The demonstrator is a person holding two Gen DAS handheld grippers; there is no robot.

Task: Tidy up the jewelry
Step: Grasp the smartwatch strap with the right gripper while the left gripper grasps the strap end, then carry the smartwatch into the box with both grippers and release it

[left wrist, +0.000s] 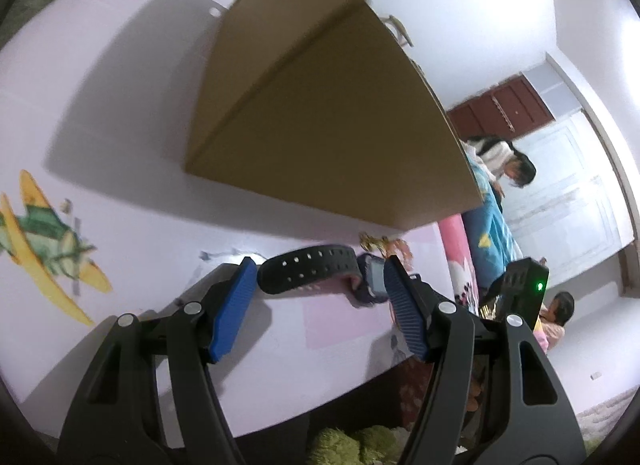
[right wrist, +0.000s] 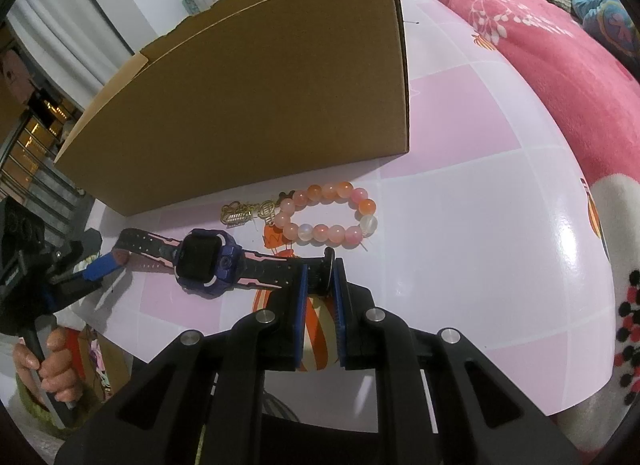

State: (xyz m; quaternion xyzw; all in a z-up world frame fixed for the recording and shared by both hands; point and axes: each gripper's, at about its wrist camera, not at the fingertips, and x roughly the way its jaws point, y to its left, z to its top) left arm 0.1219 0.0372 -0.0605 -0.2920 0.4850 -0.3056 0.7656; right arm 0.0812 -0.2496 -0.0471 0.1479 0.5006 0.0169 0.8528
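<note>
Cardboard box (right wrist: 256, 93): matt brown corrugated board, torn upper rim. Table (right wrist: 480, 233): smooth glossy surface, pink and white squares, reflecting light. Watch (right wrist: 208, 261): glossy dark screen, plastic-looking purple case, matt rubbery perforated strap. Bead bracelet (right wrist: 328, 211): polished translucent orange-pink beads. Right gripper (right wrist: 320, 285): ribbed blue pads, matt black plastic arms, metal rivets. Blanket (right wrist: 560, 65): fleecy pink cloth.

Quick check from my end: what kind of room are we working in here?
Most likely a bedroom at home. A pink floral blanket lies beside the pink-tiled table, a dark red door shows behind, and children are nearby.
</note>
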